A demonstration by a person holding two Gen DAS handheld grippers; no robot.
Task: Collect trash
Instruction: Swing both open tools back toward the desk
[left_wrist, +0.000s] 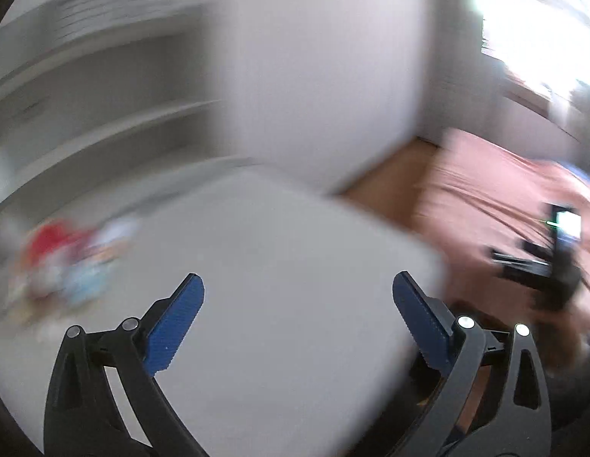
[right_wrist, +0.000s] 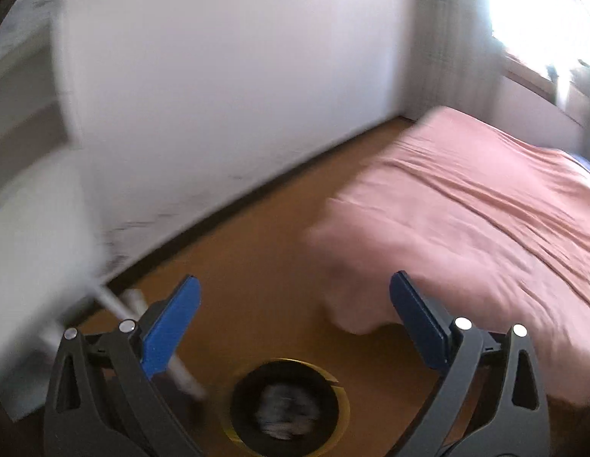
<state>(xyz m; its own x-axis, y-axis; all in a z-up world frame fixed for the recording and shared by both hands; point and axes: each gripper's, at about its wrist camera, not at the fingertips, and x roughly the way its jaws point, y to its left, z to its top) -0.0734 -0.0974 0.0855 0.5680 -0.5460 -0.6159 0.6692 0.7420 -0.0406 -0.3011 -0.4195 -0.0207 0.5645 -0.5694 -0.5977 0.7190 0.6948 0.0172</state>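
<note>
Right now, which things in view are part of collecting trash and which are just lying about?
For the job:
colourful litter pile, blurred, on the white table
round bin on the floor

Just there:
pink bed
window

Heavy motion blur, fisheye-bent edges, blown-out window (right_wrist: 538,11) glare at upper right.

Matt white table (left_wrist: 295,266) (wrinkled cloth bedcover (right_wrist: 485,198))
</note>
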